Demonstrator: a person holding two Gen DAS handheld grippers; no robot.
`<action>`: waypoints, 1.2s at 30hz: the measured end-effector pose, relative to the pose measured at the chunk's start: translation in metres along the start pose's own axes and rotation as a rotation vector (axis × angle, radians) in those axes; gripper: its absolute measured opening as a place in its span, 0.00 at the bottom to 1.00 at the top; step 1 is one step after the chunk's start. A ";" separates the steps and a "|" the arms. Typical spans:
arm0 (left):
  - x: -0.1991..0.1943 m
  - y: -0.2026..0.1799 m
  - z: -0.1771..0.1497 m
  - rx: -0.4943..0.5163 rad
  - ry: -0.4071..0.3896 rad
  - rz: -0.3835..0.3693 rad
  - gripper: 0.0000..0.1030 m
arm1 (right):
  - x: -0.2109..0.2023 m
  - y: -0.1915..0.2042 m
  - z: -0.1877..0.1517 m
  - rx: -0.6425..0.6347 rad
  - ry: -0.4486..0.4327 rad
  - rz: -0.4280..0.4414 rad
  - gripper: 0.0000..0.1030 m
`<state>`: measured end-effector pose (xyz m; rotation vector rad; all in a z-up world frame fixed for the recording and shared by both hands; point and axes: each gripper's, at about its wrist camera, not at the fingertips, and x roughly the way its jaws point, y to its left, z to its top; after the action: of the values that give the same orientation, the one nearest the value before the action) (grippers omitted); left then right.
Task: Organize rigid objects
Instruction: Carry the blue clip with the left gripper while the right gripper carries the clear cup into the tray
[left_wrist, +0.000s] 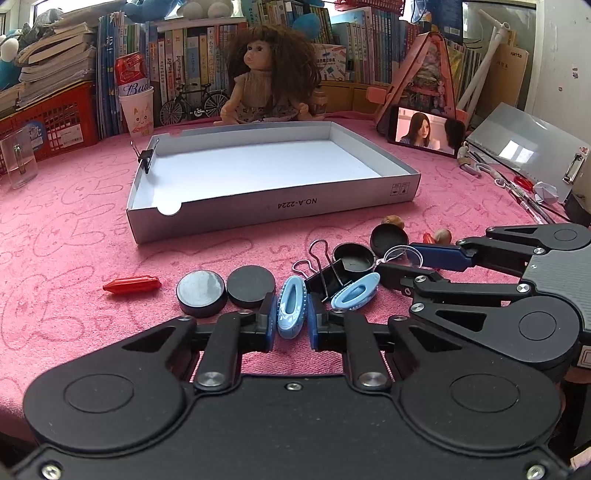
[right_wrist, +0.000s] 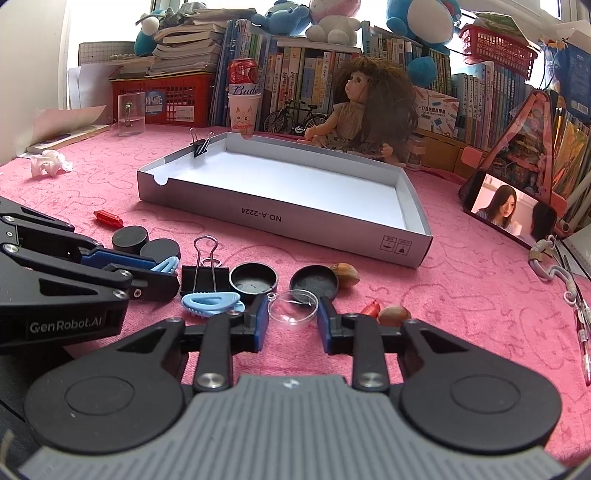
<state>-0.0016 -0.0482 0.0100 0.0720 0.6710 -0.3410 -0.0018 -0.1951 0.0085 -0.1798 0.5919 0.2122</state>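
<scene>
Left gripper (left_wrist: 291, 323) low over pink patterned tablecloth (left_wrist: 74, 229), jaws straddling light-blue oval plastic clip (left_wrist: 291, 310), narrow gap either side; contact apparently not made. Right gripper (right_wrist: 292, 314) beside it, jaws wide around clear round plastic lens (right_wrist: 293, 305), not touching. Black binder clip (right_wrist: 204, 277), black round caps (right_wrist: 253, 281), second blue clip (right_wrist: 210, 301) scattered between. Shallow grey cardboard tray (right_wrist: 332, 236) lies beyond, well apart.

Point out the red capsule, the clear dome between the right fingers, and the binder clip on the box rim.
red capsule (left_wrist: 132, 285), left wrist view, mid-body.
clear dome (right_wrist: 293, 307), right wrist view, centre of the transparent shell.
binder clip on box rim (right_wrist: 200, 147), right wrist view, black body.
</scene>
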 end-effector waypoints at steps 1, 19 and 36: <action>-0.001 0.000 0.001 -0.002 -0.003 -0.002 0.15 | -0.001 -0.001 0.001 0.009 -0.001 0.006 0.33; 0.006 0.034 0.066 -0.118 -0.105 0.057 0.15 | 0.006 -0.044 0.051 0.214 -0.061 0.047 0.33; 0.078 0.054 0.134 -0.090 -0.067 0.096 0.15 | 0.072 -0.077 0.102 0.281 0.001 0.043 0.33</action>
<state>0.1538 -0.0427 0.0640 0.0075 0.6137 -0.2194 0.1301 -0.2360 0.0589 0.1049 0.6199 0.1679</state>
